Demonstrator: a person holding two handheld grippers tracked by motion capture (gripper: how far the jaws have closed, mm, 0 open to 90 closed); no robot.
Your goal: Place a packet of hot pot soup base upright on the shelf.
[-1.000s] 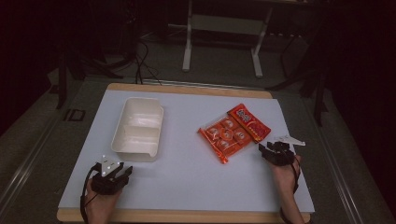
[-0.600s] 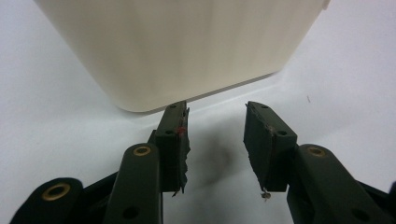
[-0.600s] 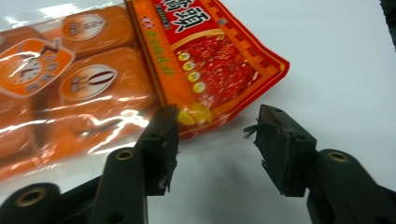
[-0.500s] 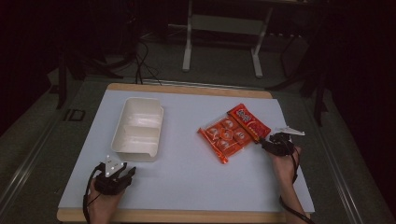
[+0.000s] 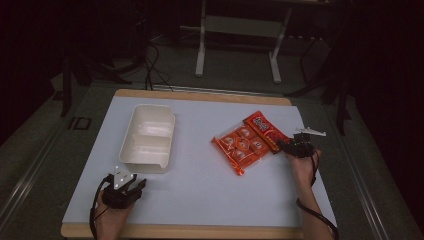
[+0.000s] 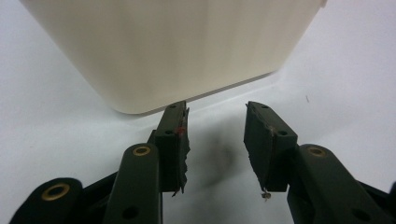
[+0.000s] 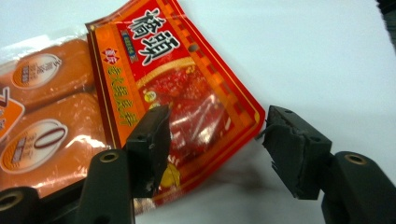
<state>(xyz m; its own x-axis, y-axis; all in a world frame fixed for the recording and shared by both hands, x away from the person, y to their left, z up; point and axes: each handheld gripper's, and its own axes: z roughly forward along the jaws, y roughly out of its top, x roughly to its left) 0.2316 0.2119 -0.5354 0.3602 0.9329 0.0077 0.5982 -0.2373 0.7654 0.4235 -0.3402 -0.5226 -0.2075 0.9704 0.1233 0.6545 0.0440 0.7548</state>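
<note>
Your right gripper [image 7: 212, 149] sits at the near corner of the red snack packet [image 7: 187, 88], jaws wide apart and straddling that corner, gripping nothing yet. The packet lies flat on the bench [image 5: 200, 190], just beside the orange pack of round cakes [image 5: 240, 147]. This looks like the approach to a pick. Next, slide one jaw under the packet's edge and close on the thin film. Your left gripper [image 6: 217, 140] rests with jaws open and empty just short of the white container [image 6: 173, 46].
</note>
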